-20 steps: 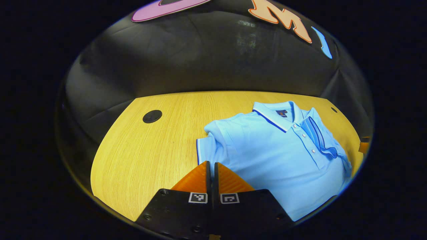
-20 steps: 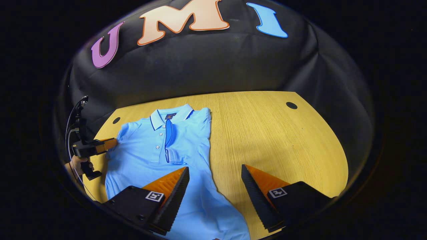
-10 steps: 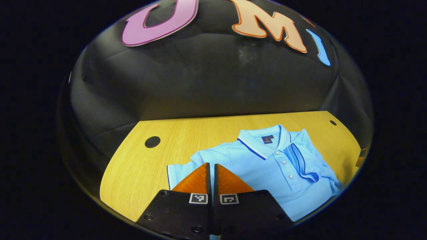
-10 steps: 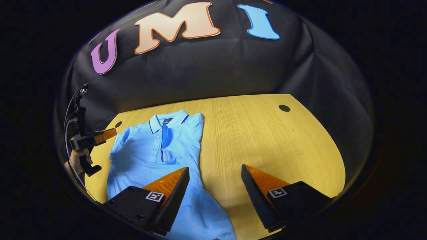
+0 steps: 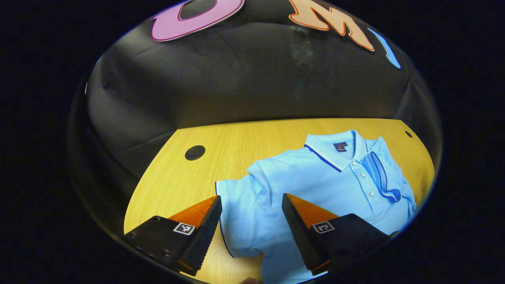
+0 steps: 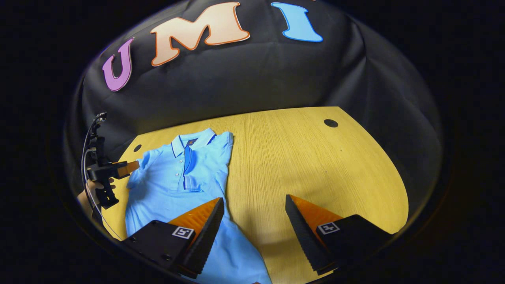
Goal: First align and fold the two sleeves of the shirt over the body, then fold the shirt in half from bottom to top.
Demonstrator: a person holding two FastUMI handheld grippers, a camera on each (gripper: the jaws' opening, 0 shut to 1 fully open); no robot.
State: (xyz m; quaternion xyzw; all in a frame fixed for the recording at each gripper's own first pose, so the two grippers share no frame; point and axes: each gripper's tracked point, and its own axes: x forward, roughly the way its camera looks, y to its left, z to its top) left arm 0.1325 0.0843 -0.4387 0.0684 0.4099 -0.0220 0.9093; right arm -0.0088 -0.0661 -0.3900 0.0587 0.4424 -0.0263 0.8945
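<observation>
change: left claw (image 5: 250, 205) now spread wide; 0.5 s ago its fingers were pressed together over the near sleeve. That sleeve (image 5: 236, 209) now lies flat and loose, spread out to the side at lower centre of the left gripper view, between the two fingers and below them, not gripped.
meaning: looks like a release after a tug to straighten; the near sleeve is laid out, not yet folded over the body. The far sleeve (image 5: 378, 175) already lies across the chest beside the placket. So first step about half done, bottom-to-top fold not started.
shirt: light blue polo shirt (image 6: 177, 181) at left of the right gripper view, collar towards the back wall, hem running down under the lower edge of frame; flat on the counter (image 6: 315, 165).
left claw, far look: at far left of the right gripper view, held by a hand (image 6: 88, 193), tip just beside the sleeve edge.
right claw: right claw (image 6: 254, 213) wide, holding nothing, hanging over the shirt's lower right edge and bare wood.
edges: sleeve cuff near the counter's left part, well in from the rim; the shirt's right side edge runs straight.
room: broad bare wood to the right of the shirt; two dark round holes (image 6: 330, 123) well apart from the cloth.
</observation>
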